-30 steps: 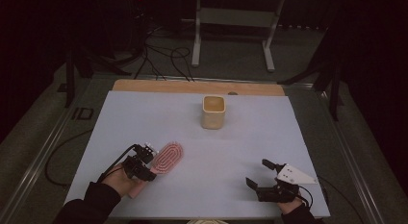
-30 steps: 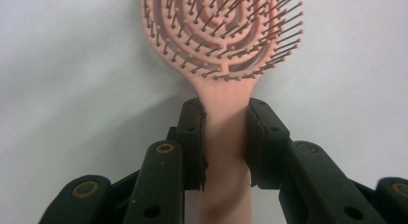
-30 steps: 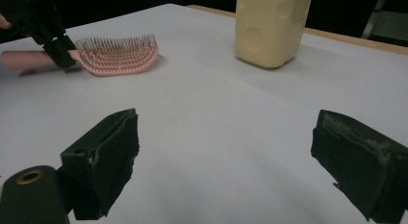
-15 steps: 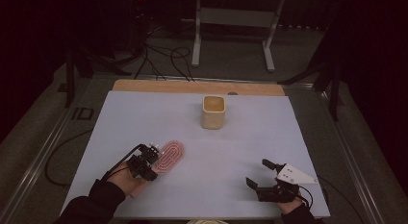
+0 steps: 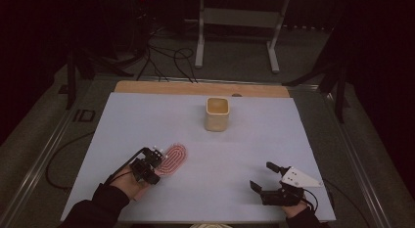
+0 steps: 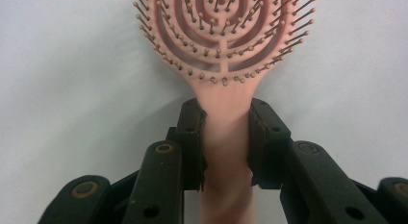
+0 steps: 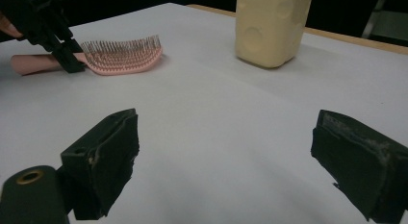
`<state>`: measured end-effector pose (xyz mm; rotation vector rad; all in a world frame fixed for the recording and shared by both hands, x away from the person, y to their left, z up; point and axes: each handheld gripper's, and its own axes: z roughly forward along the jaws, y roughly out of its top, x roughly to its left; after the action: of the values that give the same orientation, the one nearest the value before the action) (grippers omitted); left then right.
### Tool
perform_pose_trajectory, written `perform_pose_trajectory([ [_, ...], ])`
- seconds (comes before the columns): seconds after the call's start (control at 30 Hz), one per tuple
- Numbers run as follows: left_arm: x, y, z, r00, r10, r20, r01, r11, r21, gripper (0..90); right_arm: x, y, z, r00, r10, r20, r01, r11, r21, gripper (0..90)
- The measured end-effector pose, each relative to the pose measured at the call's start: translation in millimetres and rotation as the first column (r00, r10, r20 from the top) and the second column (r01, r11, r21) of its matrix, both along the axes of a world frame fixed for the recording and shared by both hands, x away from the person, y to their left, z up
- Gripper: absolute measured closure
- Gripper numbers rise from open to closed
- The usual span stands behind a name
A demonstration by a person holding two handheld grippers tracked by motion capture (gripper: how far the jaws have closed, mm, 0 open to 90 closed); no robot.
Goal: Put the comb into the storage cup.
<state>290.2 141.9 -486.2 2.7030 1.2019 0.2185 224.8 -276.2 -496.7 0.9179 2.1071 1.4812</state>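
Lying bristles-up on the table [image 5: 147, 115], well short of the cup [image 5: 217, 113] and to its left, the brush [image 5: 172, 158] is pinched by its handle between the jaws of the left gripper [image 6: 226, 137]. It is judged light and stiff, its smooth handle possibly slippery, so the neck just below the bristle head is taken as the hold. The right gripper [image 7: 231, 156] is held with its jaws spread wide, nothing between them, well to the right of the cup. Open tabletop is left between brush and cup; the near edge is close behind the handle.
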Motion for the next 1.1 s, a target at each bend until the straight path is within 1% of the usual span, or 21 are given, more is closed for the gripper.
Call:
perform_pose_trajectory([
  [0.07,-5.7,-0.8,0.2,0.9977,-0.030,0.060,0.030,0.9995,0.000,70.9,-0.1,-0.3,0.1,1.0000,-0.002,-0.001,0.002,1.000,0.004,9.1],
  [0.13,-8.7,0.4,-0.1,0.9951,-0.034,0.092,0.036,0.9992,-0.017,71.0,0.0,-0.9,0.0,1.0000,-0.005,-0.002,0.005,1.000,0.003,9.0],
  [0.17,-10.5,1.2,0.5,0.9926,-0.044,0.113,0.049,0.9978,-0.044,71.0,0.0,-1.3,0.1,1.0000,-0.006,-0.002,0.006,1.000,0.003,9.1],
  [0.2,-11.2,2.1,1.7,0.9924,-0.050,0.113,0.056,0.9969,-0.055,71.0,0.0,-1.4,0.1,1.0000,-0.008,-0.003,0.009,1.000,0.004,9.1],
  [0.23,-12.2,2.7,3.2,0.9896,-0.035,0.139,0.045,0.9968,-0.067,71.0,-0.1,-1.4,0.1,1.0000,-0.009,-0.003,0.009,1.000,0.005,9.1],
  [0.27,-12.1,4.4,5.4,0.9893,-0.034,0.142,0.046,0.9952,-0.086,71.0,-0.1,-1.4,0.1,1.0000,-0.008,-0.003,0.008,1.000,0.004,9.1],
  [0.33,-12.2,7.8,11.3,0.9835,-0.004,0.181,0.026,0.9924,-0.120,71.0,0.0,-1.4,0.0,1.0000,-0.008,-0.003,0.008,1.000,0.004,9.1],
  [0.37,-11.2,10.1,14.3,0.9839,0.002,0.178,0.024,0.9893,-0.144,71.0,-0.1,-1.2,0.1,1.0000,-0.009,-0.003,0.009,1.000,0.005,9.1],
  [0.43,-10.5,14.9,21.1,0.9783,0.028,0.205,0.009,0.9836,-0.180,71.0,-0.2,-1.2,0.2,1.0000,-0.008,-0.003,0.008,1.000,0.005,9.1],
  [0.57,-8.0,22.3,31.1,0.9739,0.063,0.218,-0.001,0.9620,-0.273,71.0,0.2,-1.2,-0.2,1.0000,-0.007,-0.003,0.007,1.000,0.006,9.1],
  [0.6,-7.6,22.2,32.5,0.9722,0.070,0.223,-0.006,0.9611,-0.276,71.0,0.2,-1.1,-0.2,1.0000,-0.007,-0.005,0.007,1.000,0.006,9.1],
  [0.67,-6.8,21.2,33.8,0.9712,0.067,0.229,0.005,0.9531,-0.303,71.0,0.2,-0.9,-0.3,1.0000,-0.006,-0.003,0.006,1.000,0.005,9.1],
  [0.7,-6.8,21.2,33.8,0.9712,0.067,0.229,0.005,0.9531,-0.303,71.0,0.2,-0.9,-0.3,1.0000,-0.006,-0.003,0.006,1.000,0.005,9.1],
  [0.77,-5.6,18.2,33.7,0.9710,0.048,0.234,0.034,0.9427,-0.332,70.9,0.1,-1.1,-0.1,1.0000,-0.006,-0.004,0.006,1.000,0.005,9.1],
  [0.8,-5.2,16.4,33.5,0.9711,0.044,0.234,0.038,0.9412,-0.336,70.9,0.2,-1.1,-0.2,1.0000,-0.006,-0.003,0.006,1.000,0.006,9.1],
  [0.83,-5.3,14.9,33.6,0.9706,0.029,0.239,0.058,0.9359,-0.348,70.9,0.2,-1.1,-0.2,1.0000,-0.007,-0.003,0.007,1.000,0.007,9.1],
  [0.9,-5.8,10.3,33.5,0.9678,0.015,0.251,0.077,0.9327,-0.352,70.9,0.2,-1.1,-0.3,1.0000,-0.007,-0.004,0.007,1.000,0.007,9.1],
  [0.93,-6.1,8.3,33.7,0.9671,0.009,0.254,0.087,0.9266,-0.366,70.9,0.2,-1.1,-0.3,1.0000,-0.007,-0.004,0.007,1.000,0.007,9.1],
  [1.0,-5.3,3.9,34.0,0.9636,0.003,0.267,0.100,0.9239,-0.369,70.9,0.4,-1.1,-0.5,1.0000,-0.007,-0.005,0.007,1.000,0.007,9.1],
  [1.07,-4.5,0.3,35.0,0.9597,0.002,0.281,0.113,0.9136,-0.391,70.9,0.4,-0.9,-0.5,1.0000,-0.005,-0.005,0.005,1.000,0.007,9.1],
  [1.1,-4.5,0.3,35.0,0.9597,0.002,0.281,0.113,0.9136,-0.391,71.0,0.4,-0.9,-0.5,1.0000,-0.005,-0.005,0.005,1.000,0.007,9.1],
])
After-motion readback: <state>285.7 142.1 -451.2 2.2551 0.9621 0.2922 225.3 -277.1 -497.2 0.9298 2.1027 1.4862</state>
